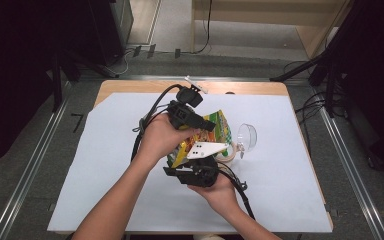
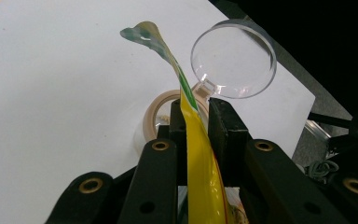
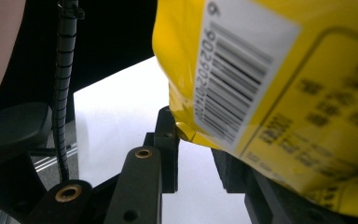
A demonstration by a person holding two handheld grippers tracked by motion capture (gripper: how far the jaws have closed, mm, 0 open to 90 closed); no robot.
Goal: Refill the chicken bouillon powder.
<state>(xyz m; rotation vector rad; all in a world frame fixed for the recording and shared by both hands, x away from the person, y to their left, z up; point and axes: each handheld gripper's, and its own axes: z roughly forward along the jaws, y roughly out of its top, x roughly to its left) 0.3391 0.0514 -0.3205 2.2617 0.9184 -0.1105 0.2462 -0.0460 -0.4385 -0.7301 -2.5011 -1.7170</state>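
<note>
Left gripper (image 2: pixel 198 109): jaws nearly closed, clamped flat on the thin top edge of the bag (image 2: pixel 200 163), with the seal strip curling up past the tips. Right gripper (image 3: pixel 196 140): bag (image 3: pixel 279 93) draped over one jaw, its corner against the other, white showing in the gap; cannot tell whether pinched or merely propped. Held off the bench (image 2: pixel 51 93), directly above the tape roll (image 2: pixel 161 116), both hands close together over it.

Likely trouble from here:
- Slipping out of the left jaws, given so narrow and glossy a strip to hold; any sideways tug would probably do it.
- Tearing open all at once if pulled apart hard, scattering the contents around the tape roll.
- Dropping onto the tape roll or the clear cup (image 2: pixel 233 58) just beyond it, should the right-hand hold prove loose; being light and round, the cup could be knocked rolling towards the bench edge past the tape roll.
- Snagging on the cables trailing from both grippers, crowded just this side of the tape roll.

Writing: white barcode label (image 3: pixel 235 79) on the yellow back, bars sharp, a row of digits alongside but too blurred to read with any certainty. Framed block of small print next to it, unreadable. Front artwork in green, red and yellow in the high view, brand not legible.
</note>
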